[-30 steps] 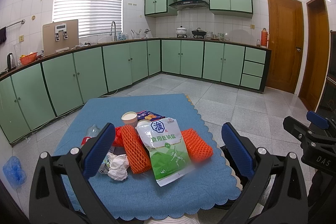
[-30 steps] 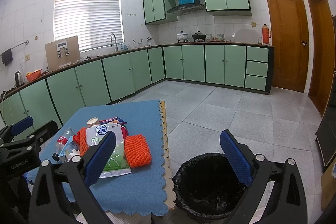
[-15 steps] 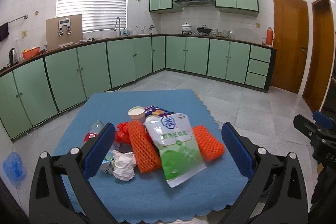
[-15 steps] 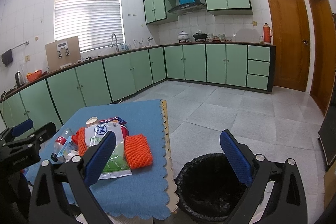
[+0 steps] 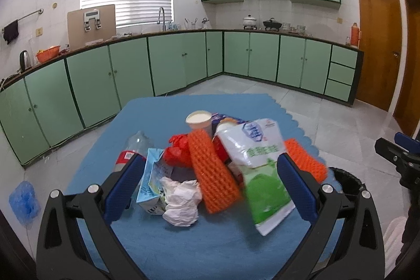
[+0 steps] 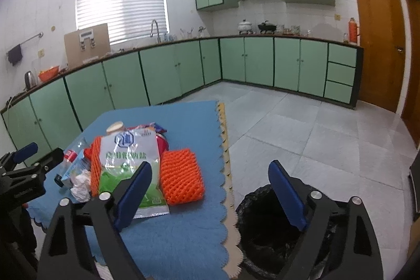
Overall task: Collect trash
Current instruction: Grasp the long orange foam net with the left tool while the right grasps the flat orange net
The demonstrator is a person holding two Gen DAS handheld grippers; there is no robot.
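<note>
Since a second ago the left gripper has closed in on the trash pile; a first pick looks near. Jaws wide apart, nothing held, framing the tissue at 6 o'clock of the pile. Right gripper, likewise spread and empty, hovers by the bin, at 4 o'clock off the blue table.

The near strip of the blue mat is lying bare, giving approach room. The trash pile is blocking beyond. The bin mouth is apparently standing unobstructed.
</note>
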